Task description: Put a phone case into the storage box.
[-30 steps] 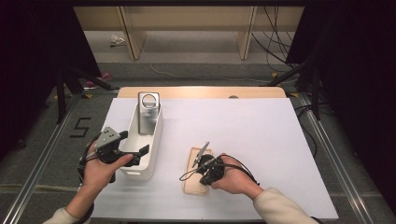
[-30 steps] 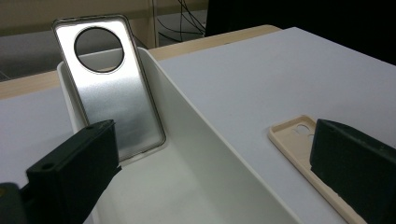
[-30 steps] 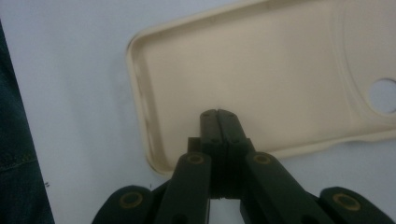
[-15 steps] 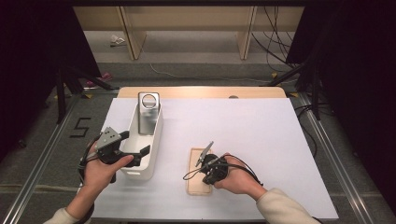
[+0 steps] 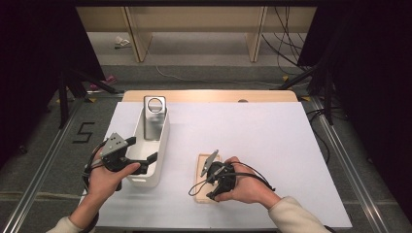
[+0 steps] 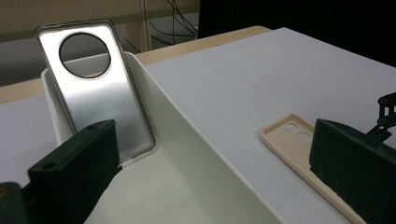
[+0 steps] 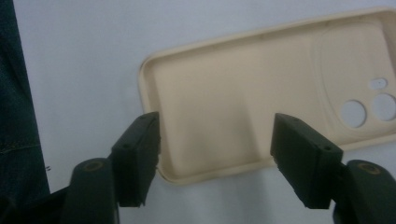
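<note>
A beige phone case point(image 5: 203, 165) point(image 7: 224, 102) point(image 6: 285, 140) lies flat, hollow side up, on the white table cover. My right gripper point(image 5: 212, 190) point(image 7: 217, 135) points down over its near end. Its jaws have just been opening and stand apart, with the case's end below them and untouched. A silver phone case point(image 5: 154, 119) point(image 6: 100, 98) with a round hole leans upright at the far end of a white tray point(image 5: 163, 145) point(image 6: 187, 140). My left gripper point(image 5: 143, 151) point(image 6: 212, 140) hovers at the tray's near end, jaws wide, pressing on nothing.
The white cover point(image 5: 272, 141) spreads wide to the right of the case. A wooden table edge point(image 5: 209, 95) runs along the back. Black stands and cables point(image 5: 311, 77) sit on the floor beyond, and the right gripper's cable point(image 5: 252, 171) loops beside the hand.
The right gripper's jaws now stand apart over the beige case's near end; the hand has barely shifted. The left hand and the tray have not moved.
</note>
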Action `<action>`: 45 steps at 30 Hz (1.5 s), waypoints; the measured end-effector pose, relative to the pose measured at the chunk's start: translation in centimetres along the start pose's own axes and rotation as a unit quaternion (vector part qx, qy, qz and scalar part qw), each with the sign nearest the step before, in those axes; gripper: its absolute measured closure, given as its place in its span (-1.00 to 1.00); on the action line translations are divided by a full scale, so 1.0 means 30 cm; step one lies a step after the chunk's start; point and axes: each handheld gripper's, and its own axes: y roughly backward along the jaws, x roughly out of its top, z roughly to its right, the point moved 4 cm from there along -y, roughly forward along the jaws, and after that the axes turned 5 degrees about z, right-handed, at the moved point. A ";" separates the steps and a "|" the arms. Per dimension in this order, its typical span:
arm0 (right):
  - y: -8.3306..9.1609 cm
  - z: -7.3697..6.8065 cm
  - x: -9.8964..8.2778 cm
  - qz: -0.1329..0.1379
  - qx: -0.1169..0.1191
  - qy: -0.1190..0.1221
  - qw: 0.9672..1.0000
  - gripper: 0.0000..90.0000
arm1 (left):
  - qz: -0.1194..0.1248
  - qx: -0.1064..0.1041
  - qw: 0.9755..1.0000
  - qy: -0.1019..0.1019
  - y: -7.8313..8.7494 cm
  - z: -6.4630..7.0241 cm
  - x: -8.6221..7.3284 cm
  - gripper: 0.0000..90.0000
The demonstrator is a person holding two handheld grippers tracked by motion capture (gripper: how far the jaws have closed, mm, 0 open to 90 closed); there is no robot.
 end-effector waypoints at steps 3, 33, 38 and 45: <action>-0.002 -0.007 0.002 -0.008 -0.003 0.005 1.000 -0.41 | -0.001 -0.001 1.000 -0.001 -0.001 0.004 -0.002 -0.97; -0.055 -0.075 0.032 -0.072 -0.012 0.077 0.994 -0.34 | -0.003 -0.006 1.000 -0.010 0.000 0.020 -0.009 -0.97; -0.068 -0.077 0.042 -0.078 -0.014 0.082 0.993 -0.30 | -0.003 -0.006 1.000 -0.011 0.000 0.020 -0.009 -0.97; -0.077 -0.078 0.049 -0.087 -0.020 0.091 0.992 -0.22 | -0.004 -0.006 1.000 -0.010 -0.001 0.019 -0.011 -0.97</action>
